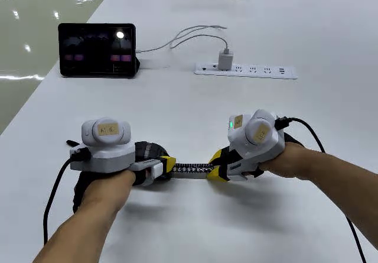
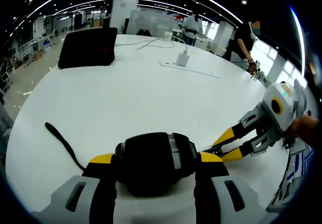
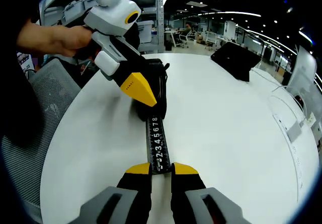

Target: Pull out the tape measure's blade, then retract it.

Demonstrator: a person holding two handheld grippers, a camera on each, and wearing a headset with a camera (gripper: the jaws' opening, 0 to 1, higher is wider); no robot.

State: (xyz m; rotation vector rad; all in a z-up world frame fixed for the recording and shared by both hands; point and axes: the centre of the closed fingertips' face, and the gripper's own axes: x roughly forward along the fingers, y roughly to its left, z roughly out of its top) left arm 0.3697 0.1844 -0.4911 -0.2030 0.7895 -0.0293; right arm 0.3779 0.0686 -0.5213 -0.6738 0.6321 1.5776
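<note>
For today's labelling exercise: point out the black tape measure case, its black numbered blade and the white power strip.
Black tape measure case [image 2: 153, 158]: left gripper view, centre.
Black numbered blade [image 3: 155, 137]: right gripper view, mid-blade.
White power strip [image 1: 260, 71]: head view, middle.

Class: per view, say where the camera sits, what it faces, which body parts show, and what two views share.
Head view: on the head, down at the table; both forearms.
Left gripper view: on the left gripper, facing its clamped case; right hand.
Right gripper view: on the right gripper, along the blade; left hand.
All share the tablet.
</note>
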